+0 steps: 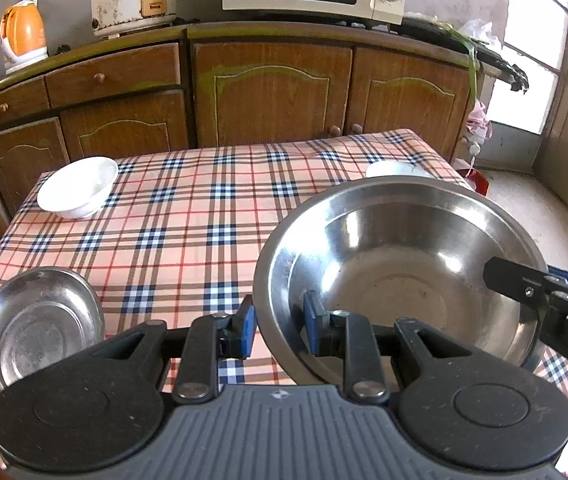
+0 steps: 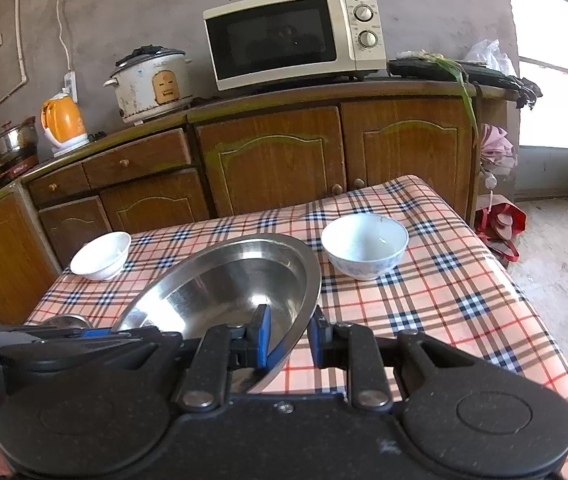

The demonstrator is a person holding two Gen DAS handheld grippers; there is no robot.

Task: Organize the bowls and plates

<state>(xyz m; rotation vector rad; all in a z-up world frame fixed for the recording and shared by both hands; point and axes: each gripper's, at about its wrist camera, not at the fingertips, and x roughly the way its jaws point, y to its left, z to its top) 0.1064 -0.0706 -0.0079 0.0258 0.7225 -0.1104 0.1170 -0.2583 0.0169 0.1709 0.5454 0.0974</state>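
Observation:
A large steel bowl (image 1: pixel 396 280) is held over the checked tablecloth (image 1: pixel 187 232) by both grippers. My left gripper (image 1: pixel 279 326) is shut on its near left rim, one blue pad inside and one outside. My right gripper (image 2: pixel 290 332) is shut on the opposite rim of the same bowl (image 2: pixel 235 280), which looks tilted in the right wrist view. A small steel plate (image 1: pixel 35 328) lies at the table's near left. A white bowl (image 1: pixel 77 186) sits at the far left corner. A blue-patterned white bowl (image 2: pixel 364 246) stands at the far right.
Wooden cabinets (image 1: pixel 271 92) run behind the table, bearing a microwave (image 2: pixel 292 36), a rice cooker (image 2: pixel 151 84) and an orange kettle (image 2: pixel 63 124). The table's right edge (image 2: pixel 524 292) drops to bare floor by a window. A red bag (image 2: pixel 500 220) lies on that floor.

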